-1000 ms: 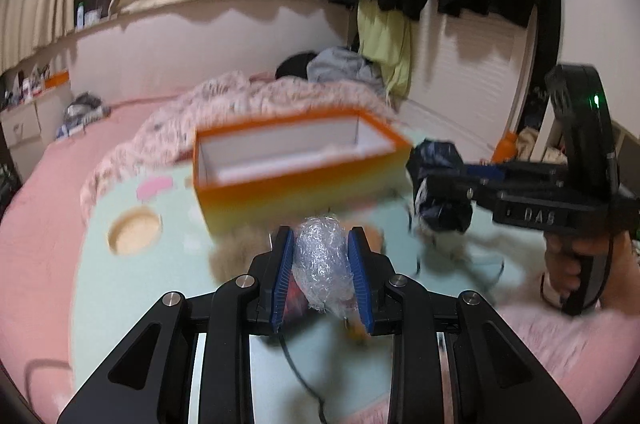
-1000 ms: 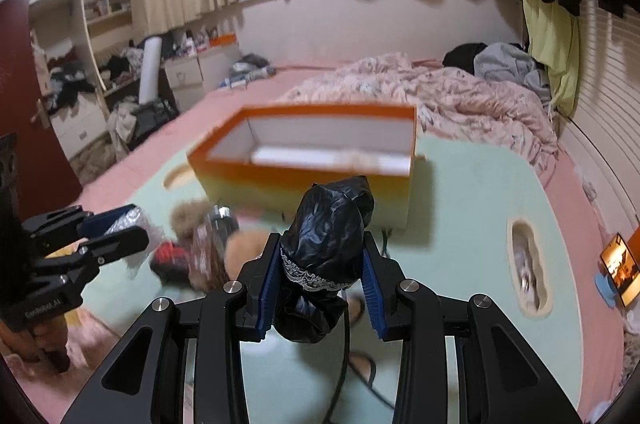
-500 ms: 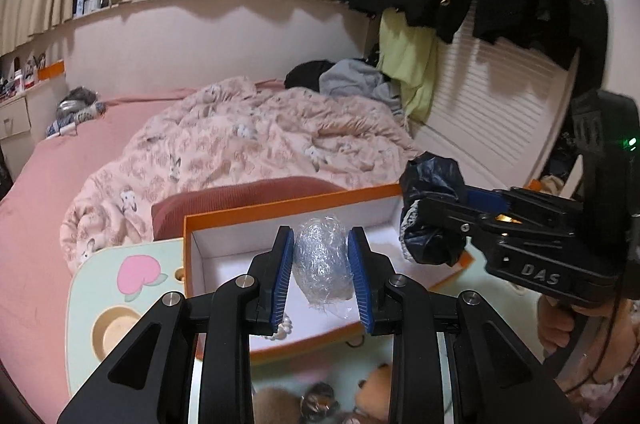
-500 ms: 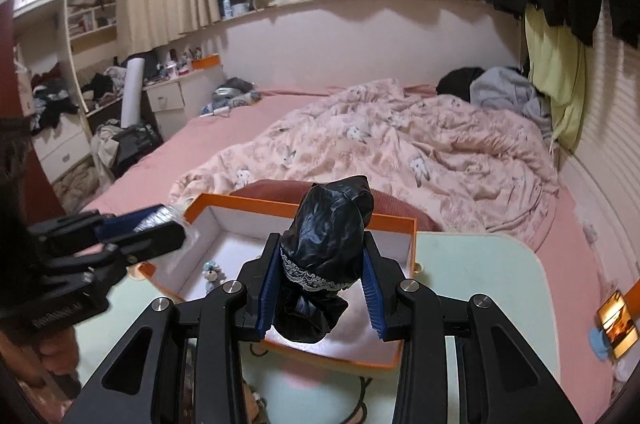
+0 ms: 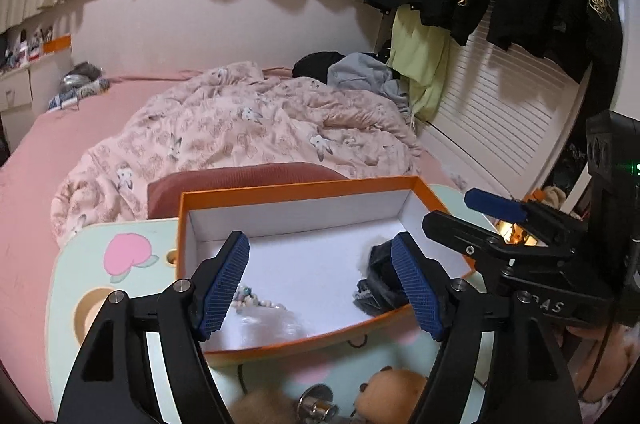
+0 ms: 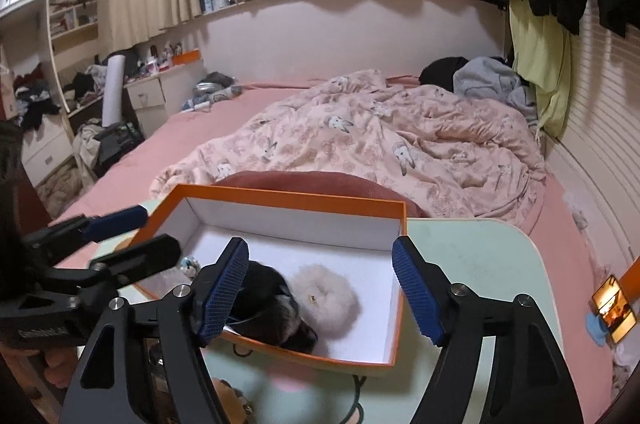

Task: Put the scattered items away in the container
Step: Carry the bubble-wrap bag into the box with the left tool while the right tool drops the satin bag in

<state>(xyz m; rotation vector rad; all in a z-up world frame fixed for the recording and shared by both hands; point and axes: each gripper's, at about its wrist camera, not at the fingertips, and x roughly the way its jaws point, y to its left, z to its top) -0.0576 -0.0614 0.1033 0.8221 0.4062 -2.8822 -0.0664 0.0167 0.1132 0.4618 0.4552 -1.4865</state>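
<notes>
Two grippers are held over an orange box (image 5: 280, 193) with a white interior, which is seen in the lower middle of both wrist views and rests on a pale green table (image 6: 472, 244). The left gripper (image 5: 320, 280) is shown at the bottom of the left wrist view with its blue pads spread wide and its jaws opening; nothing is pressed between them. A crinkled clear plastic bundle (image 5: 266, 322), blurred, is seen in the box near its front wall, beside a small beaded trinket (image 5: 250, 298). The right gripper (image 6: 320, 284) is shown at the bottom of the right wrist view, its jaws likewise wide and opening, with nothing gripped. A black bag with lace trim (image 6: 276, 312) is seen lying in the box at its near edge, just beside the left pad, and a fluffy pale pompom (image 6: 326, 298) is touching it on the right. In the left wrist view the same black bag (image 5: 378, 284) is partly hidden behind the right pad. Along the bottom edge of that view, outside the box, a brown plush toy (image 5: 394, 388) and a round metal item (image 5: 316, 400) are left on the table. A pink floral quilt (image 6: 380, 140) is spread over the bed behind.
</notes>
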